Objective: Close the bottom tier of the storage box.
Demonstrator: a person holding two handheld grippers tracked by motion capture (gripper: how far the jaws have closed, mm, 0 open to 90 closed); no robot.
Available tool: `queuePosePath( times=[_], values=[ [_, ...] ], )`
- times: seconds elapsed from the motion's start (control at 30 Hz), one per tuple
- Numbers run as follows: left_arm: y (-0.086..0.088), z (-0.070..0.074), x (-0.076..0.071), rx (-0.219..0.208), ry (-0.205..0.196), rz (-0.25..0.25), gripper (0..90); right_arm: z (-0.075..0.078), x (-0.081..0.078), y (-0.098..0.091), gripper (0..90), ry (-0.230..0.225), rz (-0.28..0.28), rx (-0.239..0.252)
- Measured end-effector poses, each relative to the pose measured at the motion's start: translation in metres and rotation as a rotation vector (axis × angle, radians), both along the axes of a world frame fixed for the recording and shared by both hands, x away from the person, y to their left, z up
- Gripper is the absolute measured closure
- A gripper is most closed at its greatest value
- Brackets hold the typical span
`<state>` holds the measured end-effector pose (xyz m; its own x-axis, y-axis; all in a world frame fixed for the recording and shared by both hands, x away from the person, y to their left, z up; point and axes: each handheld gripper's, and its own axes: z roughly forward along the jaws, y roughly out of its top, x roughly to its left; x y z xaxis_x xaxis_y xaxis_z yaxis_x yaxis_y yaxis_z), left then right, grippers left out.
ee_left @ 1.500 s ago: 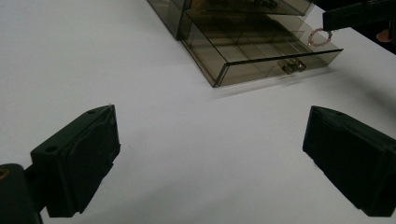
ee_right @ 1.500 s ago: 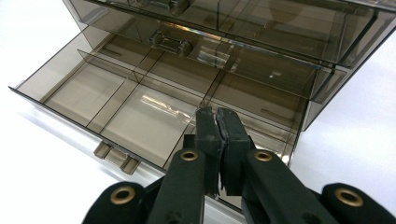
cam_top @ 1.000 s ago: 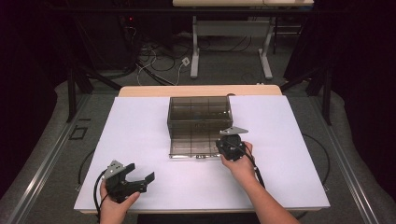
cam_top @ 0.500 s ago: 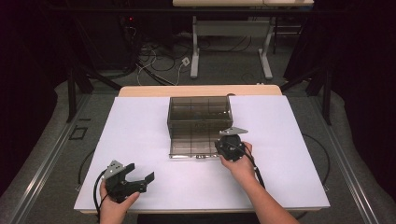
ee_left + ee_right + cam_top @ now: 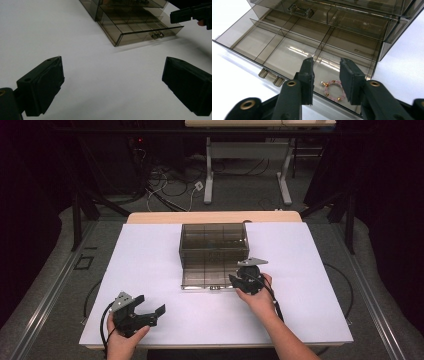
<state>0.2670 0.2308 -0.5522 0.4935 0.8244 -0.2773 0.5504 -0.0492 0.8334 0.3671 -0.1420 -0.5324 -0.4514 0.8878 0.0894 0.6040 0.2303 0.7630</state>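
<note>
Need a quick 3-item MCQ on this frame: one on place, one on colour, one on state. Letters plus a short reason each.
1. Where does the bracelet lie?
A. in the open drawer
B. on the white table
C. in the left gripper

2. What colour are most of its beads?
A. blue
B. pink
C. black

3. How does the right gripper stand?
A. shut on the bracelet
B. shut on the drawer handle
C. open above the bracelet

Key: 1 A, it rests on the floor of a drawer compartment; 2 B, pink beads with a few gold ones; 3 C, the jaws, just opened, stand apart and touch nothing.

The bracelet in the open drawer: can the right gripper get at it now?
Probably yes. The right gripper hangs just above the bracelet with its jaws apart, having just opened; the drawer is pulled out and nothing covers that compartment.
</note>
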Motion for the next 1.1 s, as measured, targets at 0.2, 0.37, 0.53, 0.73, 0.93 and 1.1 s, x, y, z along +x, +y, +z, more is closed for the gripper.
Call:
queuePosePath(
  times=[0.2, 0.37, 0.53, 0.73, 0.93, 1.1],
  values=[
    [0.000, 0.000, 0.000, 0.000, 0.001, 0.001, 4.0, 0.001, -0.004, 0.000, 53.9, -0.001, 0.027, -0.005],
    [0.000, 0.000, 0.000, 0.001, -0.001, -0.001, 4.0, 0.000, -0.011, 0.003, 49.7, -0.042, 0.067, -0.047],
    [0.000, 0.000, 0.000, 0.001, 0.000, -0.001, 4.0, -0.001, -0.017, 0.003, 46.8, -0.080, 0.090, -0.076],
    [0.000, 0.000, 0.000, 0.003, -0.001, -0.001, 4.0, -0.004, -0.022, 0.001, 47.0, -0.064, 0.083, -0.049],
    [0.000, 0.000, 0.000, 0.004, -0.001, -0.002, 4.0, -0.011, -0.027, -0.004, 52.2, -0.077, 0.088, 0.012],
    [0.000, 0.000, 0.000, 0.004, -0.001, -0.002, 4.0, -0.010, -0.032, -0.009, 57.0, -0.093, 0.076, 0.023]
  ],
)
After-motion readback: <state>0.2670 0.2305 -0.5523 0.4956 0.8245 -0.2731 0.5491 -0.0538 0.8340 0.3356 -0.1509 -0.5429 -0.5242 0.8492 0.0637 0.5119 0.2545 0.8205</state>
